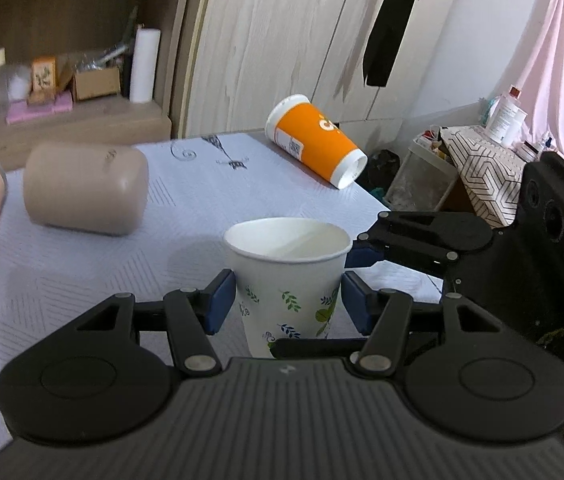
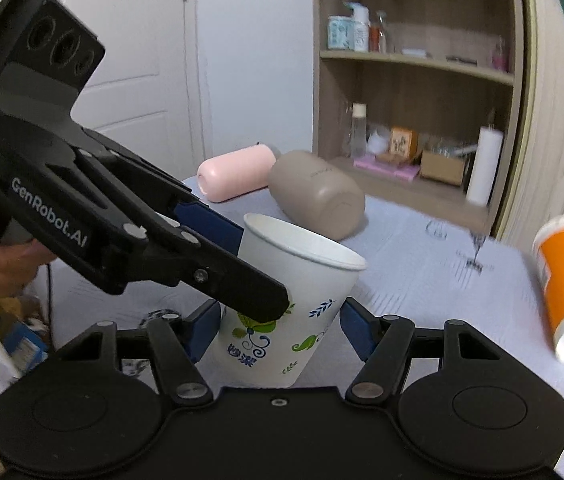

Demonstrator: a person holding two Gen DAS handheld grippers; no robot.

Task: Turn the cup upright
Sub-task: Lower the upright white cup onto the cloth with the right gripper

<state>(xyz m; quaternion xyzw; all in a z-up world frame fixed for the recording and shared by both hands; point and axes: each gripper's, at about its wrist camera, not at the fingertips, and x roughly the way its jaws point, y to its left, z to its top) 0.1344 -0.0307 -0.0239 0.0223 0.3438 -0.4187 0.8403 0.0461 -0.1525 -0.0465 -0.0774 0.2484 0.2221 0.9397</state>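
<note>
1. White paper cup (image 1: pixel 288 276) with leaf print, mouth up, on the pale tablecloth (image 1: pixel 82 280) near the table's front edge.
2. Left gripper (image 1: pixel 288 300): blue pads (image 1: pixel 220 300) spread either side of the cup, touching or just clear of its wall.
3. Right gripper (image 2: pixel 278 330): jaws spread around the same cup, right pad apart from it.
4. Beyond, lying on their sides: orange cup (image 1: pixel 316 140), taupe cup (image 1: pixel 86 188), pink cup (image 2: pixel 236 172).
</note>
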